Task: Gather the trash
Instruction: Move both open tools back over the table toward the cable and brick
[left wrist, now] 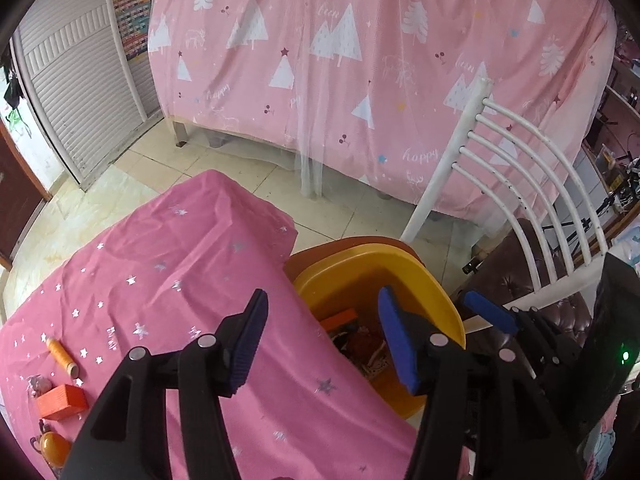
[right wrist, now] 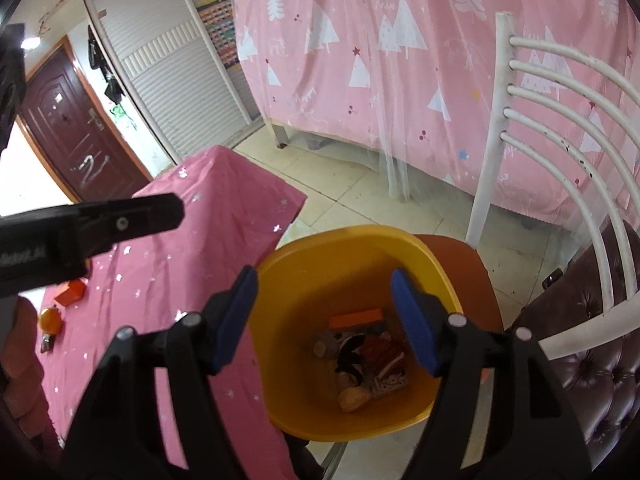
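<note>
Both grippers hang with jaws wide apart and empty: the right gripper [right wrist: 324, 316] above the yellow bin [right wrist: 288, 280], which already holds scraps, the left gripper [left wrist: 320, 340] at the table edge. Remaining trash, an orange box [left wrist: 62, 400] and thread spool [left wrist: 62, 354], lies at its nine o'clock; reaching there seems next.

Counter [left wrist: 192, 264] at left, bin [right wrist: 352, 256] just beside its right edge, scraps [right wrist: 360, 356] in the bin, chair [right wrist: 560, 184] right of the bin, bed [left wrist: 380, 60] behind, spool [left wrist: 62, 354], box [left wrist: 62, 400] and ball [left wrist: 56, 446] on the counter's near left.
</note>
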A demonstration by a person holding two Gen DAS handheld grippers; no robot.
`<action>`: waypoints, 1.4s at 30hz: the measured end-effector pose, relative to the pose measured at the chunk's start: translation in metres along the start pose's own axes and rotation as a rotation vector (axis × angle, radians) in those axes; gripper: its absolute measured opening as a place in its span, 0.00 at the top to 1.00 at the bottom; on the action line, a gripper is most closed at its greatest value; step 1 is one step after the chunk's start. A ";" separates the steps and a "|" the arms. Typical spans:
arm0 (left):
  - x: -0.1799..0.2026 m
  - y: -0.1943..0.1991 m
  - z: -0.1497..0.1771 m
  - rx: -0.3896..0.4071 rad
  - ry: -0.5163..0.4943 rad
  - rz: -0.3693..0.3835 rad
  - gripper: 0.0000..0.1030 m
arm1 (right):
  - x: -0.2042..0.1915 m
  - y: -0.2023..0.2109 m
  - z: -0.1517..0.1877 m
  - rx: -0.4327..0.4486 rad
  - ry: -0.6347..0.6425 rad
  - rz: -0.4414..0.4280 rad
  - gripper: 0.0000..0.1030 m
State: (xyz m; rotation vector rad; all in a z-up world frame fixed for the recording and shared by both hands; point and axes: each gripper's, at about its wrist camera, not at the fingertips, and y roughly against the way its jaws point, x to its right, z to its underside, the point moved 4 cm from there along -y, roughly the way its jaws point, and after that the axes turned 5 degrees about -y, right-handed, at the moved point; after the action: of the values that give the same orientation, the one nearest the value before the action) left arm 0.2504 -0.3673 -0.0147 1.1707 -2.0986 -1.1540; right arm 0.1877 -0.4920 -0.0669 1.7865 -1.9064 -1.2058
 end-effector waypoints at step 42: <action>-0.298 0.125 0.175 0.053 0.332 -0.218 0.45 | -0.269 -0.029 0.048 -0.089 0.408 -0.129 0.29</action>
State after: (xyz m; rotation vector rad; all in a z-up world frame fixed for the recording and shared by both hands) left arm 0.2240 -0.0012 -0.0029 1.5305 -1.7935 -0.9215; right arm 0.2317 -0.2234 -0.0260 1.9512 -1.5069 -0.8619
